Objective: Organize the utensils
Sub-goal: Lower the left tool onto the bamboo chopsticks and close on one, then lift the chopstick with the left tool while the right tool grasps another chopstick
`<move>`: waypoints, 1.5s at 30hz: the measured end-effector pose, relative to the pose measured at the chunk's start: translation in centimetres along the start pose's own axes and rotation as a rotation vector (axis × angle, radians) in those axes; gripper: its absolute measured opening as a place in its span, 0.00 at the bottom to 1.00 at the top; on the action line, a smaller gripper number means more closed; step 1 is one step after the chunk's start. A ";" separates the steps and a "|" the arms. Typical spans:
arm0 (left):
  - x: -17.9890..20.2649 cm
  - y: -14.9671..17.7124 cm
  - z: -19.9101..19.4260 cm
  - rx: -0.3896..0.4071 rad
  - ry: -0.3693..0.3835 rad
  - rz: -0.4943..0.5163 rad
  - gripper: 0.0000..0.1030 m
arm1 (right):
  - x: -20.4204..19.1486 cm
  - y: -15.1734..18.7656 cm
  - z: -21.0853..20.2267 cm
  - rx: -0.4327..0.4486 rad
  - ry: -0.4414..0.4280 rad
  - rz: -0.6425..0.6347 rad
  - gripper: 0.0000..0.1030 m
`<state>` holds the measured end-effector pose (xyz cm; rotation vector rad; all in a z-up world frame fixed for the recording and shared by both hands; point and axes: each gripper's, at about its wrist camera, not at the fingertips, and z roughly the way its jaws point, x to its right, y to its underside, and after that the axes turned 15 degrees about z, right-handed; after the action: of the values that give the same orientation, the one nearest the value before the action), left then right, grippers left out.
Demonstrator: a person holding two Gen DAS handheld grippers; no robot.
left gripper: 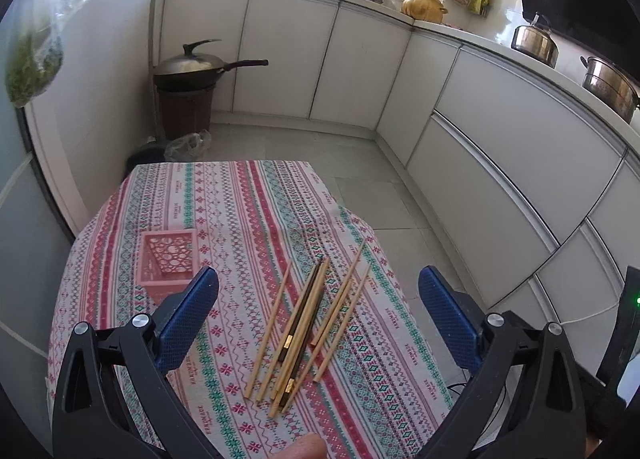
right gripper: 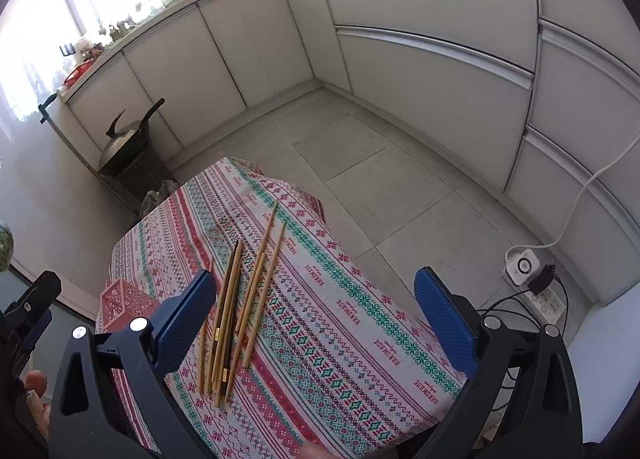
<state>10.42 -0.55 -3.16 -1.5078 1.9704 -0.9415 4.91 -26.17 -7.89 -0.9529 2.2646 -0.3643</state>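
Loose bundle of pale bamboo and dark wooden chopsticks lying flat on the red-and-green patterned tablecloth, long axes running from the near edge diagonally away and to the right, thin tips pointing away from the fingers. Left gripper, blue-padded fingers spread wide, empty, hovers above the bundle, which lies between and ahead of them. Pink perforated plastic basket stands just beyond the left finger. Right gripper, fingers likewise spread and empty; the bundle lies beside its left finger.
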 end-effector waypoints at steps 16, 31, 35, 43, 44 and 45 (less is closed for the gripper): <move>-3.5 0.3 26.1 -0.637 0.017 -0.055 0.70 | 1.8 -1.6 4.7 -0.265 -0.073 0.169 0.94; -4.4 3.4 30.5 -0.671 0.020 0.080 0.41 | 2.0 -0.3 8.8 -0.363 -0.064 0.251 0.90; -3.5 3.9 30.4 -0.643 -0.032 0.113 0.18 | 2.2 -0.3 9.7 -0.378 -0.045 0.263 0.89; -3.2 4.7 26.0 -0.567 -0.021 0.118 0.04 | 0.9 -1.9 10.9 -0.321 0.019 0.208 0.83; -3.3 4.7 25.1 -0.548 -0.025 0.121 0.04 | 0.1 -2.5 11.5 -0.314 0.023 0.175 0.83; -3.3 4.5 24.0 -0.521 -0.017 0.122 0.04 | -0.7 -3.1 12.3 -0.313 0.035 0.138 0.81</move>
<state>25.95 -2.16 -22.21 -1.6190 2.3837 -0.3723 15.03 -27.90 -15.32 -0.9403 2.4493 0.0369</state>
